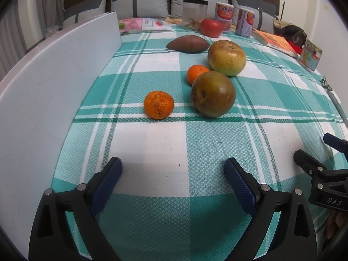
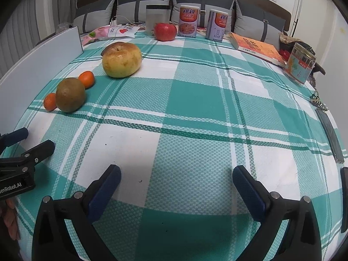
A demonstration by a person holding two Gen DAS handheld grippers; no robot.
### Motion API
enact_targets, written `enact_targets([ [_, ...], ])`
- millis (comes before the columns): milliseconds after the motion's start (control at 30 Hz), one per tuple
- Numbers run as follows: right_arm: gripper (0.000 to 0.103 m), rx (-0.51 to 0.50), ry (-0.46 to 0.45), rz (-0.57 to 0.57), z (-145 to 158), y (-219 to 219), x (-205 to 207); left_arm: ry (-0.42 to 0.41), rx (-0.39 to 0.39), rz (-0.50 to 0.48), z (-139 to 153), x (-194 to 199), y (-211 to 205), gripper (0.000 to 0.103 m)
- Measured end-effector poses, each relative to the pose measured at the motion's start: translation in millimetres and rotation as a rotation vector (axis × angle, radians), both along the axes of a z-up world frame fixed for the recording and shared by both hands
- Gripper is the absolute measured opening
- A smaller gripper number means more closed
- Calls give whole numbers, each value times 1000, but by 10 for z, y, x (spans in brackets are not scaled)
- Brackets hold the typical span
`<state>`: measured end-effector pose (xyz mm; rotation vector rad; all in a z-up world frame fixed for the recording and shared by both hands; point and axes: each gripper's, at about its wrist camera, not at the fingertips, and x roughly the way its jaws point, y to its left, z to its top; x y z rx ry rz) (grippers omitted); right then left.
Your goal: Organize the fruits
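The left gripper [image 1: 173, 174] and right gripper [image 2: 176, 178] both hover empty, jaws spread wide, low over the teal-and-white checked tablecloth [image 1: 152, 148], likely readying a first pick. Ahead, well apart, lie a small rough orange tangerine [image 1: 158, 104], a round brown-green pear [image 1: 213, 94], a second tangerine [image 1: 196, 74] and a yellow pear [image 1: 226, 57], loosely clustered, unsorted.
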<state>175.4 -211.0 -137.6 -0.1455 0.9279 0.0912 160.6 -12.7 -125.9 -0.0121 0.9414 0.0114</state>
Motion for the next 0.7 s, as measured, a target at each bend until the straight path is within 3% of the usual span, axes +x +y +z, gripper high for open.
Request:
enact_targets([
  [700,103,54,25,-6,-26,-64,41,1,-15,-10,-11,9,10,98],
])
